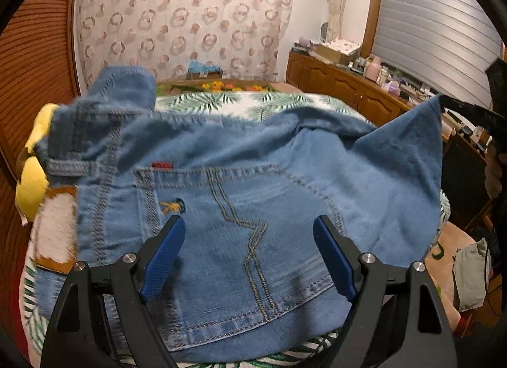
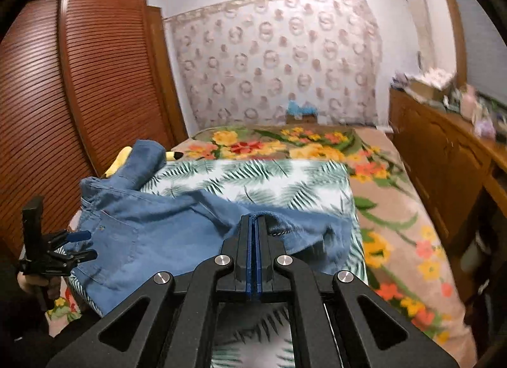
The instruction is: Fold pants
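Blue denim pants lie on the bed, back pocket up. My left gripper is open, hovering just above the back pocket, holding nothing. It also shows in the right wrist view at the far left, over the waist end. My right gripper is shut on a fold of the pants and lifts that edge off the bed. In the left wrist view the lifted corner rises at the right, where the right gripper's black finger holds it.
The bed has a palm-leaf sheet over a floral blanket. A yellow plush toy lies at the left by the louvered wardrobe. A wooden cabinet with clutter runs along the right.
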Motion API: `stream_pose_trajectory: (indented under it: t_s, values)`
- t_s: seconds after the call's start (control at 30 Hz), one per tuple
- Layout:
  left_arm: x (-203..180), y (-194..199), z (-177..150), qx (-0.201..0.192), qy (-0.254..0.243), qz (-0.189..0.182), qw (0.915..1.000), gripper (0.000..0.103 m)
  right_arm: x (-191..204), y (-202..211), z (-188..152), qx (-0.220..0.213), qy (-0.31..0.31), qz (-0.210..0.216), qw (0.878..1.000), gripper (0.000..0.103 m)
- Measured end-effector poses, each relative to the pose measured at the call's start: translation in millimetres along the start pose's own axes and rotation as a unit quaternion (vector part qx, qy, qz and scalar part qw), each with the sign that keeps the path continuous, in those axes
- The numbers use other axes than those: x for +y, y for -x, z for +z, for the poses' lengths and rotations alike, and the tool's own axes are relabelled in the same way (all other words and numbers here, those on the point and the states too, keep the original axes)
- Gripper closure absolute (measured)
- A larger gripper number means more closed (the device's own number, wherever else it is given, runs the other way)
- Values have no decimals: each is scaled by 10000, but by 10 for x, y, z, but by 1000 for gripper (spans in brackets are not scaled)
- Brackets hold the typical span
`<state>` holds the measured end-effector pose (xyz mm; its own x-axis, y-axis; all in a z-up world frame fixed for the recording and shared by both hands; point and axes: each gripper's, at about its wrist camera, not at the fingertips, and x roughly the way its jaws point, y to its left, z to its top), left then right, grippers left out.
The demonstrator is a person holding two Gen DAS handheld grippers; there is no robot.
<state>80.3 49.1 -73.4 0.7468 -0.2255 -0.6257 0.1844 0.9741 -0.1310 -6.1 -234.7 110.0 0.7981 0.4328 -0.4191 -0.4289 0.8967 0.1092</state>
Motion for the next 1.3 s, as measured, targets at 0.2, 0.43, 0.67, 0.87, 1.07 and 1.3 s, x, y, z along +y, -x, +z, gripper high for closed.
stream_pose_trajectory:
  t_s: [0.2, 0.43, 0.67, 0.87, 1.07, 1.3]
  values:
    - [42, 313, 63, -285, -12, 66, 9996, 19, 562, -52, 367, -251, 649, 486, 9964, 102]
    - [114, 636, 107, -543, -29, 121, 9984, 19, 1243, -158, 581, -373, 1312, 1157, 9839, 102]
    - [176, 786, 120, -656, -56, 168, 9977, 19, 1476, -581, 595, -91, 1594, 1580, 9745, 102]
    - [228, 783, 100, -632, -19, 206, 9978, 19, 1280, -1049, 590, 453, 1402, 1389, 9793, 94]
    - [304, 715, 68, -567, 55, 284, 9980, 19, 1025, -1228, 576, 525, 1210, 1141, 9847, 64]
    - [377, 597, 42, -450, 181, 183, 9987, 19, 1129, -1183, 280, 826, 1162, 791, 9866, 61]
